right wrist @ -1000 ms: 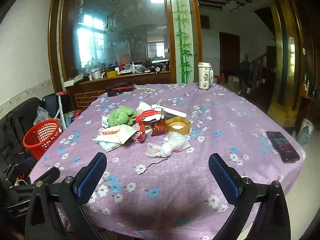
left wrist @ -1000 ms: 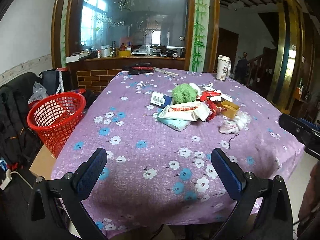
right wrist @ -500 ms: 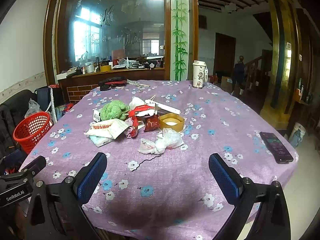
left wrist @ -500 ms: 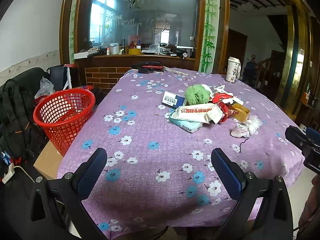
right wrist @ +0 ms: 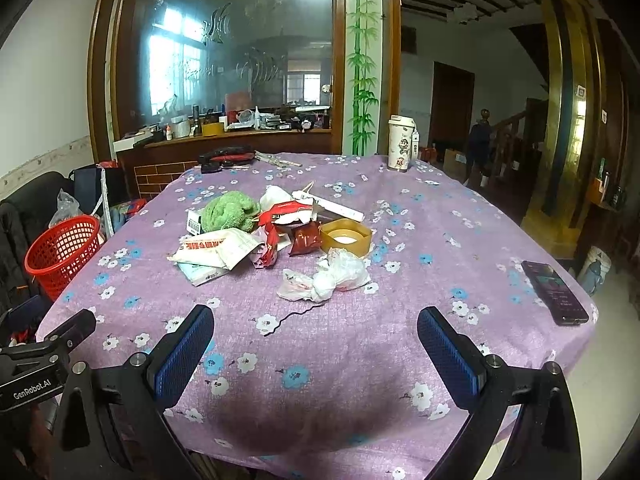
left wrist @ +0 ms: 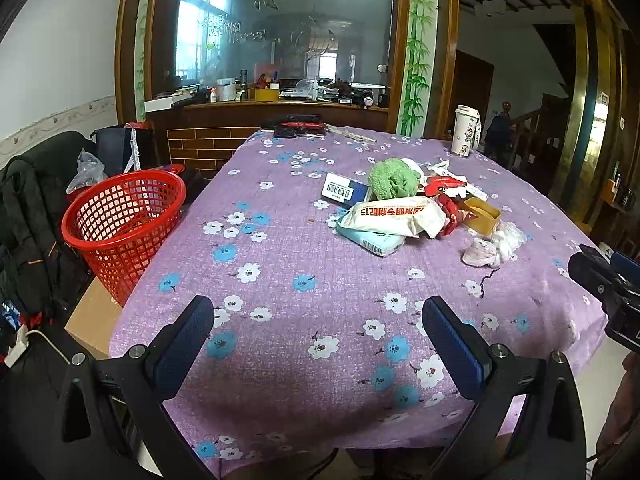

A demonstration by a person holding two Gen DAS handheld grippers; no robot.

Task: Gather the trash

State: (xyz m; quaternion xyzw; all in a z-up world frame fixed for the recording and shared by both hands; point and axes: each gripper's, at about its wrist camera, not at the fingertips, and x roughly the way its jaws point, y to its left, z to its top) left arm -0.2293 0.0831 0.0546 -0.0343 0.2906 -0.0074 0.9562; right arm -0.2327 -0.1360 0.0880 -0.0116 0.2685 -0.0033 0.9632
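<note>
A pile of trash lies mid-table on the purple flowered cloth [left wrist: 280,280]: a white wrapper with red print [left wrist: 394,216], a green fuzzy cloth [left wrist: 392,180], red wrappers [right wrist: 280,216], a yellow tape roll [right wrist: 346,236] and crumpled white plastic [right wrist: 332,276]. A red mesh basket [left wrist: 124,224] stands left of the table; it also shows in the right wrist view [right wrist: 64,252]. My left gripper [left wrist: 320,344] is open and empty over the near table edge. My right gripper [right wrist: 316,344] is open and empty, short of the crumpled plastic.
A black phone [right wrist: 554,292] lies at the table's right edge. A white tumbler [right wrist: 401,154] stands at the far right. Black and red items [right wrist: 226,158] lie at the far edge. Bags [left wrist: 28,216] and a cardboard box [left wrist: 94,316] sit by the basket.
Both views have pulled back and risen slightly, so the table looks farther and more of its near edge shows. Both grippers stay open. The trash has not moved.
</note>
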